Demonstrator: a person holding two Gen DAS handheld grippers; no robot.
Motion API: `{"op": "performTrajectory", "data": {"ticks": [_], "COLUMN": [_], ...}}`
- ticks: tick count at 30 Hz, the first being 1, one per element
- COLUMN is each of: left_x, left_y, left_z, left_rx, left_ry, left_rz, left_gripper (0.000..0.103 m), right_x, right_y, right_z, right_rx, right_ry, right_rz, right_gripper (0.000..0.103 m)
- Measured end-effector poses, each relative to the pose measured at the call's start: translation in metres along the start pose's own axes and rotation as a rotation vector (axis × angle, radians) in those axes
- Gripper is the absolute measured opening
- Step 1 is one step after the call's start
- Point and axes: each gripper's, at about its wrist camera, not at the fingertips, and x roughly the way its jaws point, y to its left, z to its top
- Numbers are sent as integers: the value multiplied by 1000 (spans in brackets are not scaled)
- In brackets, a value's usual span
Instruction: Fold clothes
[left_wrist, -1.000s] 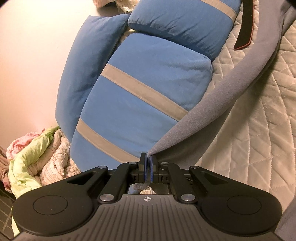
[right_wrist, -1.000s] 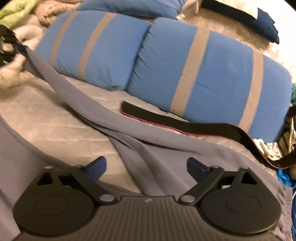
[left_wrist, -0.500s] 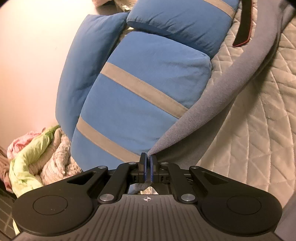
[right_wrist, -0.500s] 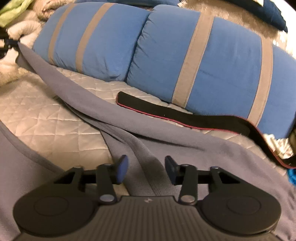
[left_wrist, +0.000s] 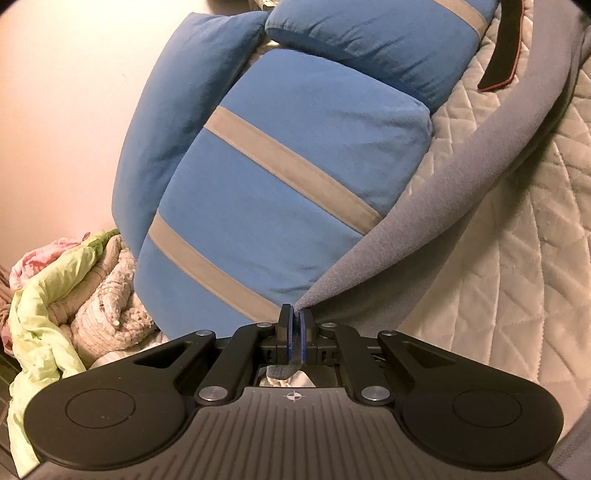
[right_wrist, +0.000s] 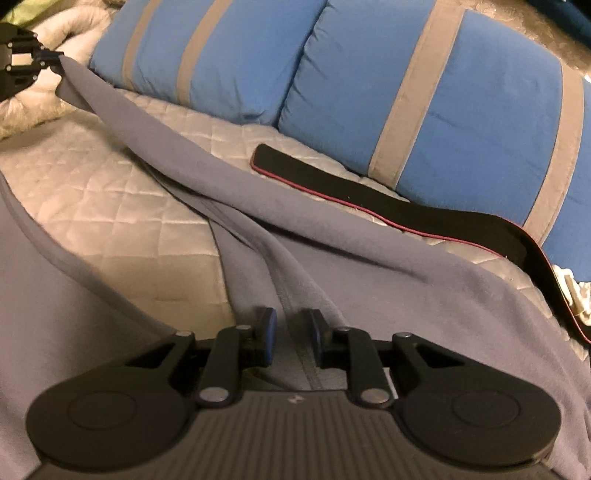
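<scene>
Grey garment (right_wrist: 332, 236), two tongs, left tongs (left_wrist: 295, 325) clamping its edge

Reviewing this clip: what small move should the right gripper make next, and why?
Probably close the right gripper: its jaws straddle a seam ridge of the grey garment with a gap on each side, while the left gripper is already clamped on a far corner, holding it taut.

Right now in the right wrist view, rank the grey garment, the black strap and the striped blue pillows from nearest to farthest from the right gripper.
1. grey garment: between and under the right gripper.
2. black strap: beyond it, on the quilt to the right.
3. striped blue pillows: farthest, behind the strap.
</scene>
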Motion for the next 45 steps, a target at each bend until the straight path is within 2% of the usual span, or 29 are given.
{"op": "performTrajectory", "data": {"ticks": [2,5,9,14,17,21,25,29,31,32,33,34,35,36,37,38,39,40,44,45], "left_x": [1,3,5,9,16,22,27,38,42,44,45,45,45,45,43,40,35,31,4,-5], "left_y": [-1,-2,-4,-8,-15,-23,-29,-35,-40,-42,-42,-40,-37,-34,-29,-23,-17,-12,3,5], "left_z": [-1,-2,-2,-9,-16,-25,-33,-37,-38,-39,-39,-39,-39,-40,-40,-40,-40,-40,-33,-28], "left_rx": [0,4,9,43,77,128,159,143,145,146,142,132,120,106,87,69,53,37,-5,-17], "left_ry": [0,4,6,-3,6,12,21,54,71,81,93,105,117,125,128,123,114,105,35,4], "left_rz": [0,-2,-3,-13,-23,-44,-52,-77,-89,-101,-119,-132,-140,-145,-143,-140,-138,-136,-140,-150], "left_gripper": [4,4,4,4,4,4,4,4,6,6,7,8,9,17,38,46,61,68,69,69], "right_x": [4,6,-6,-46,-65,-87,-96,-95,-95,-96,-97,-97,-96,-95,-94,-91,-88,-83,-60,-57], "right_y": [-2,2,10,10,12,20,30,41,42,42,41,41,40,39,39,40,41,42,45,45], "right_z": [1,3,9,22,21,8,-11,-27,-28,-26,-24,-21,-17,-14,-10,-7,-3,0,11,12], "right_rx": [-5,-35,-100,-184,-251,-366,-465,-530,-518,-502,-486,-471,-458,-450,-444,-443,-448,-455,-457,-456], "right_ry": [18,33,11,-61,-74,-79,-51,-17,-21,-37,-52,-64,-78,-88,-95,-98,-97,-90,-52,-38], "right_rz": [2,16,-7,-14,-7,-10,29,45,40,24,8,-7,-14,-17,-19,-19,-17,-17,-7,-3], "right_gripper": [35,5,3,2,1,0,0,0,4,24,37,45,53,57,59,62,64,64,60,47]}}
